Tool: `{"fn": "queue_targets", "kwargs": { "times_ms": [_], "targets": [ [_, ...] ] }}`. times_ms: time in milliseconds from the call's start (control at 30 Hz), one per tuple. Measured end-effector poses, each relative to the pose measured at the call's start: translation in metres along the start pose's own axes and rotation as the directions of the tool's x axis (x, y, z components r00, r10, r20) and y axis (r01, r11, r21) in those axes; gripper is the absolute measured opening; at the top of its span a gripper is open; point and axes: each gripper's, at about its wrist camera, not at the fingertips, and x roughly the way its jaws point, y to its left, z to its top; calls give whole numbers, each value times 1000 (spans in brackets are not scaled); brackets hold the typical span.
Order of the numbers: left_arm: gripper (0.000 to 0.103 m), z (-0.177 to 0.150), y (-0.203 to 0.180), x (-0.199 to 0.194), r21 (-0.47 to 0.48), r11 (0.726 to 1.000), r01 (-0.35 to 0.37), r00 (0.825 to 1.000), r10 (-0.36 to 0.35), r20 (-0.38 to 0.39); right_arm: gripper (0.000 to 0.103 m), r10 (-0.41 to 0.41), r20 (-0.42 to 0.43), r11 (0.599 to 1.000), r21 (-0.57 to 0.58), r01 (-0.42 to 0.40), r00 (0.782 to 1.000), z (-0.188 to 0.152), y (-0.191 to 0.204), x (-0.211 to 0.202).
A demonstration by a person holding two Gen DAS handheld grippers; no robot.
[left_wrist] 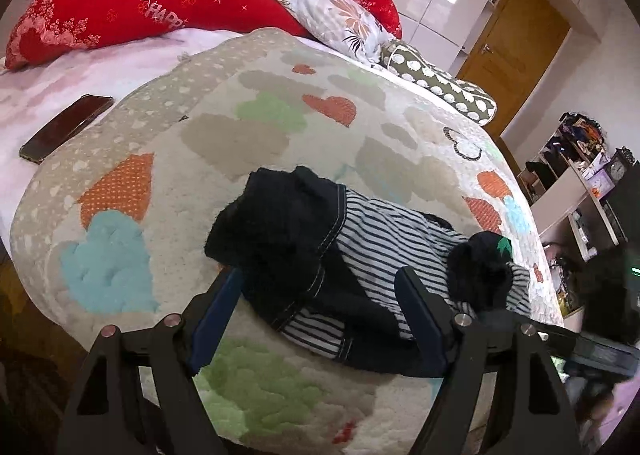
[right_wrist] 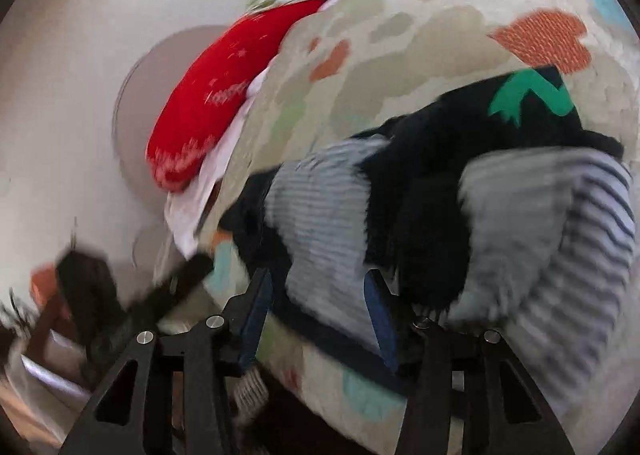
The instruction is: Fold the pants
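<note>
The pants (left_wrist: 352,267) lie crumpled on the quilt (left_wrist: 240,143), between the spread jaws of both the left gripper (left_wrist: 320,287) and right gripper (right_wrist: 316,287), unpinched; their long axis is unclear.

1. The left gripper (left_wrist: 320,287) fills the bottom of the left wrist view. Its jaws stand wide apart, one blue-padded finger (left_wrist: 218,315) at lower left and the other at lower right.
2. The black linkages behind the pads splay out toward the bottom corners of the frame.
3. The right gripper (right_wrist: 318,289) sits at the bottom centre of the right wrist view, which is blurred. Its jaws are parted too, though less widely.
4. Its fingers (right_wrist: 256,315) point up into the frame, leaning slightly left.
</note>
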Motion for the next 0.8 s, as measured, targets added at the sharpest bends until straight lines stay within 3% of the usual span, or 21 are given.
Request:
{"fn": "queue_targets", "kwargs": {
  "times_ms": [100, 200, 267, 333, 400, 467, 567, 600, 733, 800],
  "targets": [
    [78, -1, -13, 4, 40, 999, 8, 1000, -8, -14, 52, 13, 69, 995, -98, -6, 998, -8, 17, -41],
    [78, 1, -45, 11, 118, 991, 59, 998, -55, -38, 52, -9, 187, 994, -107, 29, 982, -6, 14, -89],
    [78, 3, -73, 20, 177, 979, 103, 993, -91, -76, 52, -96, 255, 990, -73, 118, 962, 1, 2, -109],
    [78, 3, -97, 32, 199, 967, 157, 983, -134, -125, 50, -200, 269, 978, -10, 210, 942, 12, -16, -112],
    [77, 4, -118, 50, 203, 959, 198, 971, -163, -176, 31, -290, 249, 957, 50, 286, 924, 20, -38, -103],
    [66, 2, -134, 70, 228, 960, 161, 973, -116, -198, 28, -338, 216, 941, 91, 326, 916, 25, -55, -91],
    [65, -8, -150, 103, 336, 942, 13, 980, 55, -193, 28, -394, 188, 919, 104, 380, 900, 24, -68, -67],
    [65, -11, -150, 107, 348, 937, -1, 978, 73, -195, 28, -414, 185, 910, 95, 403, 891, 22, -69, -60],
    [65, -16, -145, 98, 339, 941, 16, 980, 52, -191, 28, -481, 206, 872, 15, 489, 852, 19, -59, -49],
    [65, -15, -138, 84, 302, 952, 48, 980, 13, -197, 28, -460, 228, 882, 11, 471, 858, 19, -57, -58]
  ]
}}
